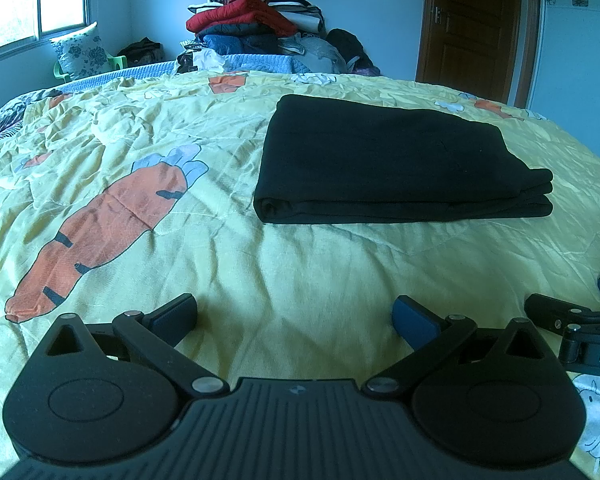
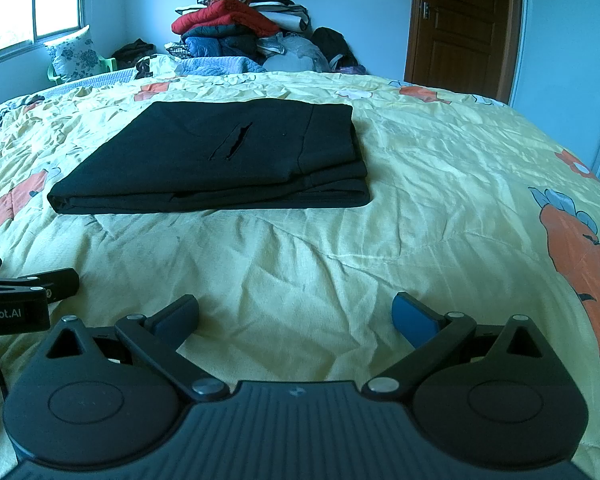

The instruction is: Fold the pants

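Both tools sit low over the yellow carrot-print bedspread (image 1: 300,272), left tool (image 1: 294,316) and right tool (image 2: 296,314) spread wide, gripping nothing. Black pants (image 2: 220,156) lie folded flat mid-bed, well ahead. Behind, upper centre, a clothes heap (image 1: 256,20); window (image 1: 32,0) upper left, brown door (image 1: 476,24) upper right.

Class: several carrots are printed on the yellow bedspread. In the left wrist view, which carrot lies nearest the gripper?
The large orange carrot with pale blue leaves, left of the folded black pants. It reaches almost to the left gripper; the other carrots are small, far up the bedspread.
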